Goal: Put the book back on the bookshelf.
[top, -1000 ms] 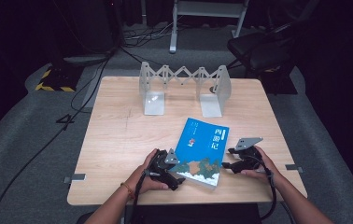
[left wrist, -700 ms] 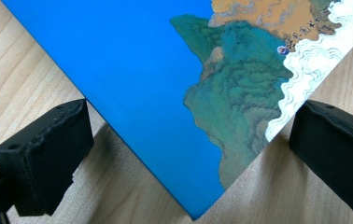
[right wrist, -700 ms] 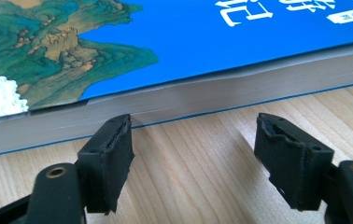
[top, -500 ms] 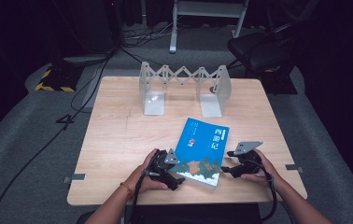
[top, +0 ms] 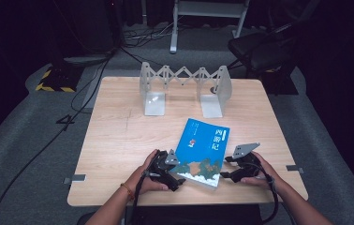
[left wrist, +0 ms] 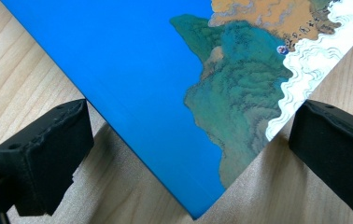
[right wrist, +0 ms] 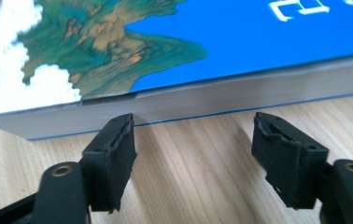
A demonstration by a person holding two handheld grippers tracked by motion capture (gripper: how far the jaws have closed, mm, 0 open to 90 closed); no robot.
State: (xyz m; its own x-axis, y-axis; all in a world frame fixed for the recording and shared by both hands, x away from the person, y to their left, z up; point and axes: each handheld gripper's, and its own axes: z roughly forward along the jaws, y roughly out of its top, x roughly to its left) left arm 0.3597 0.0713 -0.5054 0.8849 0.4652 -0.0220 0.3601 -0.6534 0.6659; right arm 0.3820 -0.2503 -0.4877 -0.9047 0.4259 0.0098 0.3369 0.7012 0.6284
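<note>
In the high view the book (top: 202, 151) is lying flat on the counter (top: 119, 140) near its front edge, well short of the folding book rack (top: 184, 86) standing at the back, while the left tool (top: 173, 171) and right tool (top: 231, 172) are flanking its near corners, so the lifting is not yet begun. In the left tool view the jaws are gaping wide around the book's corner (left wrist: 202, 205), pressing on nothing. In the right tool view the jaws are standing released just short of the page edge (right wrist: 202, 100), gripping nothing.
</note>
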